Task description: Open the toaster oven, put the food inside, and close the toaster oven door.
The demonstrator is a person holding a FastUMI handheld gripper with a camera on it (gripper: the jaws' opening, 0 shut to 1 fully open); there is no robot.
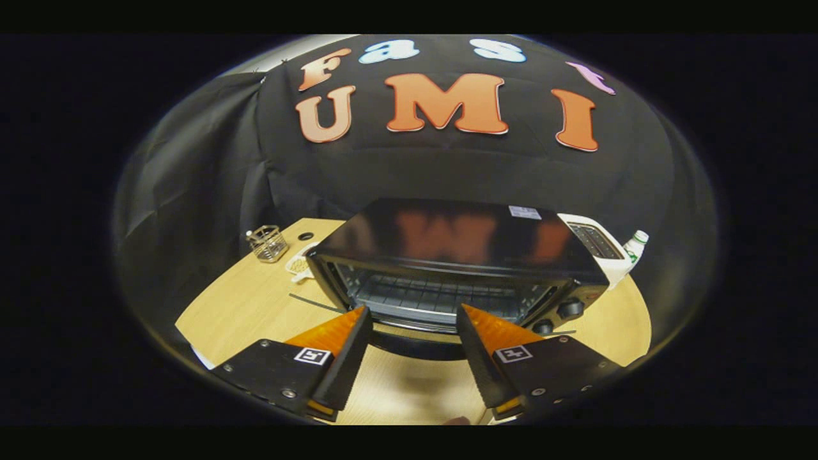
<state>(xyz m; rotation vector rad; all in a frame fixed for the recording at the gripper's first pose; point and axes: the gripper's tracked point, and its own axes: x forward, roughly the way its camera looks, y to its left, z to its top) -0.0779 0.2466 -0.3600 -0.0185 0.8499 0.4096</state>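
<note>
Toaster oven [460, 255], black, standing on a light wooden table [255, 306] just ahead of the gripper [414, 317]. Its door [415, 342] is folded down toward the fingers, leaving the cavity open; a wire rack [434, 297] lies across the inside, and no food can be made out on it. Two control knobs [556, 316] sit on the oven's right front panel, and its glossy top carries a small label [525, 212].

The gripper's two fingers are spread wide with nothing between them; their tips reach about to the lowered door's front edge, one to either side of its middle.

Left of the oven, a small white dish [299, 264] holds pale pieces of food, too small to identify. Beyond the dish stands a wire basket [267, 243]; its contents cannot be told. Behind the oven's right rear corner are a white slot toaster [601, 246] and a plastic bottle [634, 248] with a white cap. Black cloth forms the booth's wall behind the table.
</note>
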